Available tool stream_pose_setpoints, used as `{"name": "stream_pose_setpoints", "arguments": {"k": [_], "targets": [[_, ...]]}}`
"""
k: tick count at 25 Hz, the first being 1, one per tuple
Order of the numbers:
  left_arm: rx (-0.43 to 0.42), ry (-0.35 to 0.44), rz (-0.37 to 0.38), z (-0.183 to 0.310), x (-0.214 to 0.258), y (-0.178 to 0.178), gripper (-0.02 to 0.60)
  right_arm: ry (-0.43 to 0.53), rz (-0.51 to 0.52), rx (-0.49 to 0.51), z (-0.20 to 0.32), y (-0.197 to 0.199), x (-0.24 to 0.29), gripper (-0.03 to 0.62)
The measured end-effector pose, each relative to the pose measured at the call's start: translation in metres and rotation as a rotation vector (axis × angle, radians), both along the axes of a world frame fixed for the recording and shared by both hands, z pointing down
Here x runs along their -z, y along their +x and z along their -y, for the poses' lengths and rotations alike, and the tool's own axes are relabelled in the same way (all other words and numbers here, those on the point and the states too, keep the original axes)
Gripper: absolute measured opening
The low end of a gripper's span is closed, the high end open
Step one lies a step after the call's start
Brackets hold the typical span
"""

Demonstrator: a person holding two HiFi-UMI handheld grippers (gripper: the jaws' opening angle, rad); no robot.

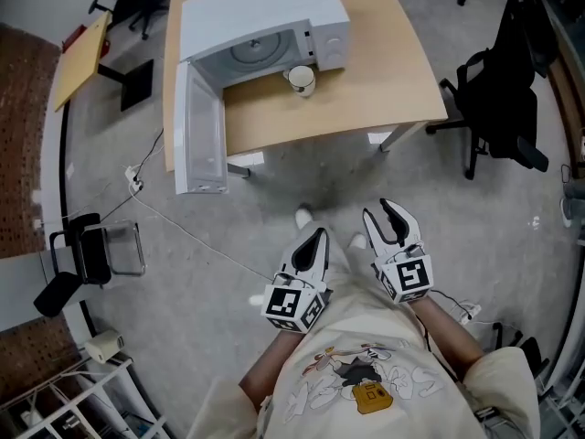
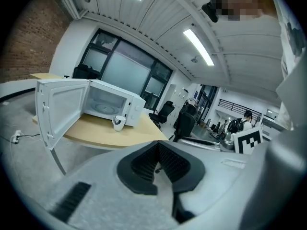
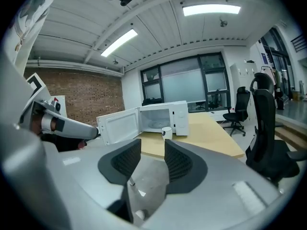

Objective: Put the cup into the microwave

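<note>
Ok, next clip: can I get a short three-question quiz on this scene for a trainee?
1. True or false: the small white handled cup already sits inside the boxy white microwave oven.
2. Multiple choice: the microwave's white door is A) shut, B) swung open, C) missing.
3. Which has its jaws apart, the left gripper or the right gripper?

Key:
1. False. The cup stands on the light wooden table, just in front of the oven.
2. B.
3. The right gripper, with nothing between its jaws. The left gripper's jaws are together.
</note>
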State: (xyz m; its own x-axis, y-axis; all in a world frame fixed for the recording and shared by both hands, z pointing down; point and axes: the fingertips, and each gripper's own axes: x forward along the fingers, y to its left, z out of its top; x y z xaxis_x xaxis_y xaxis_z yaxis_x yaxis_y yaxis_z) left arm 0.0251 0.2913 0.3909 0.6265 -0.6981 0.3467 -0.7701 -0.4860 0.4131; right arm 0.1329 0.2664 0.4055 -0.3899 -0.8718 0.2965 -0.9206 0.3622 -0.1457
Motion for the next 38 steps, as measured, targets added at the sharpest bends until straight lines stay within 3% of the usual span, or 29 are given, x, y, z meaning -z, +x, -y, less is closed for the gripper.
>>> {"name": "stream_pose_setpoints", "arguments": {"k": [8, 18, 27, 38], "targets": [[0.099, -0.032, -0.009, 0.094, -0.015, -0.052, 0.005, -0.028, -0.027, 0.019, 0.084, -0.027, -0.006, 0.184], [-0.028, 0.028, -0.008, 0.201, -0.002, -0.077, 0.005, -0.009, -0.103, 0.004, 0.197, -0.071, -0.017, 0.241], [0.012, -0.011, 0.023, 0.236, -0.024, -0.068, 0.005, -0.010, -0.104, 0.025, 0.270, -0.082, -0.039, 0.303], [0.050, -0.055, 0.060, 0.241, -0.050, -0.060, 0.005, -0.013, -0.099, 0.037, 0.348, -0.077, -0.117, 0.390]]}}
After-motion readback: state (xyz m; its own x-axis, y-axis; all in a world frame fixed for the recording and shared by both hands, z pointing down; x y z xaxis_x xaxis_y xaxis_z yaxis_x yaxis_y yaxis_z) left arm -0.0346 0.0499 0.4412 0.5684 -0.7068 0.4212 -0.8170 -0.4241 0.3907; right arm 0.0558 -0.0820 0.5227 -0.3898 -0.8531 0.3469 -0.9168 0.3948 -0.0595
